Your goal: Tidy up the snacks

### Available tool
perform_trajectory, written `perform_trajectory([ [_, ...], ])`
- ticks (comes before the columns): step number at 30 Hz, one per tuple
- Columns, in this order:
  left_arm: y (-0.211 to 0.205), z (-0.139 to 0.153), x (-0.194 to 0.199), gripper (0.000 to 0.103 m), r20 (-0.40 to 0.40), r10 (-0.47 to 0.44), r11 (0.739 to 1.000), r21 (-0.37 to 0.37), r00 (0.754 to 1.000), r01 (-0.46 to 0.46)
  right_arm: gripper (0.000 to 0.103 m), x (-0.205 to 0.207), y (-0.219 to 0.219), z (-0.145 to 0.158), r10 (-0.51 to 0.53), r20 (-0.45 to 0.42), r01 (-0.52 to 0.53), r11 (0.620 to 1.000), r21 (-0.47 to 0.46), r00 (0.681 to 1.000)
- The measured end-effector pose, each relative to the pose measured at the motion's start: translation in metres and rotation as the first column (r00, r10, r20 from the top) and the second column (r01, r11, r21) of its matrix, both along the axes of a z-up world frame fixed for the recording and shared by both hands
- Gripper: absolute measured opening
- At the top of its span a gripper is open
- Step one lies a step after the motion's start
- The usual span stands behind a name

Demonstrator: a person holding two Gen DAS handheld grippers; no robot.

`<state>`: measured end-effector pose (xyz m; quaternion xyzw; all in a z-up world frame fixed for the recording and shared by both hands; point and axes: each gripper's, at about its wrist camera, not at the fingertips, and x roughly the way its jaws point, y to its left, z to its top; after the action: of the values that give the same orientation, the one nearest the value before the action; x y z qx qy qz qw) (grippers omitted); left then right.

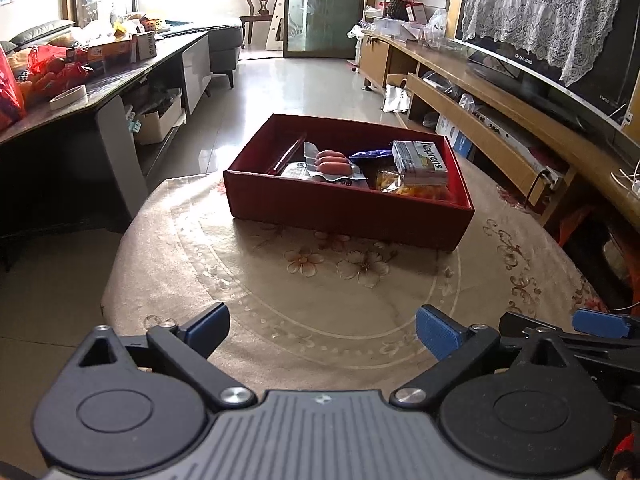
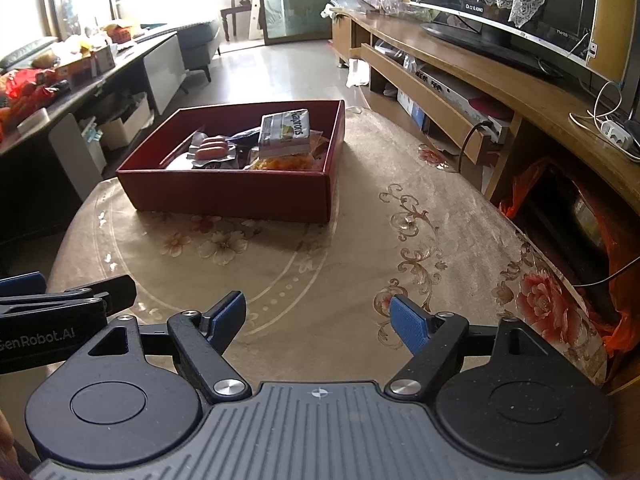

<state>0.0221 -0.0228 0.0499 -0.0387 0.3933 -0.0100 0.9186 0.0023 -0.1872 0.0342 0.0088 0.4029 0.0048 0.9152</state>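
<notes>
A red cardboard box (image 1: 344, 212) stands on the round floral-cloth table (image 1: 280, 300). Inside lie a pack of sausages (image 1: 332, 162), a grey wafer pack (image 1: 420, 160), a bag of orange snacks (image 1: 404, 188) and a dark blue packet (image 1: 370, 155). The same box (image 2: 224, 196), sausages (image 2: 210, 150) and wafer pack (image 2: 285, 130) show in the right wrist view. My left gripper (image 1: 322, 330) is open and empty, well short of the box. My right gripper (image 2: 318, 320) is open and empty, beside the left one (image 2: 60, 300).
A long dark table (image 1: 80, 88) with bags and boxes stands at the left. A wooden TV stand (image 2: 480, 92) with a TV (image 2: 500, 12) runs along the right. The table edge drops off at the left and right. An orange bag (image 2: 616, 264) sits low right.
</notes>
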Motion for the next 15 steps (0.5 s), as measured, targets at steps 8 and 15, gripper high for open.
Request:
perform_trajectory([
  [8,0.0004,-0.0007,-0.0012,0.1,0.007,-0.002,1.0,-0.021,1.0,0.002,0.083,0.0,-0.0003,0.0,0.001,-0.003,-0.001,1.0,-0.001,1.0],
  [15,0.0,-0.0007,-0.002,0.103,0.016,0.007,1.0,-0.007,1.0,-0.007,0.083,0.0003,0.0002,-0.0004,0.002,-0.002,-0.002,1.0,-0.003,1.0],
])
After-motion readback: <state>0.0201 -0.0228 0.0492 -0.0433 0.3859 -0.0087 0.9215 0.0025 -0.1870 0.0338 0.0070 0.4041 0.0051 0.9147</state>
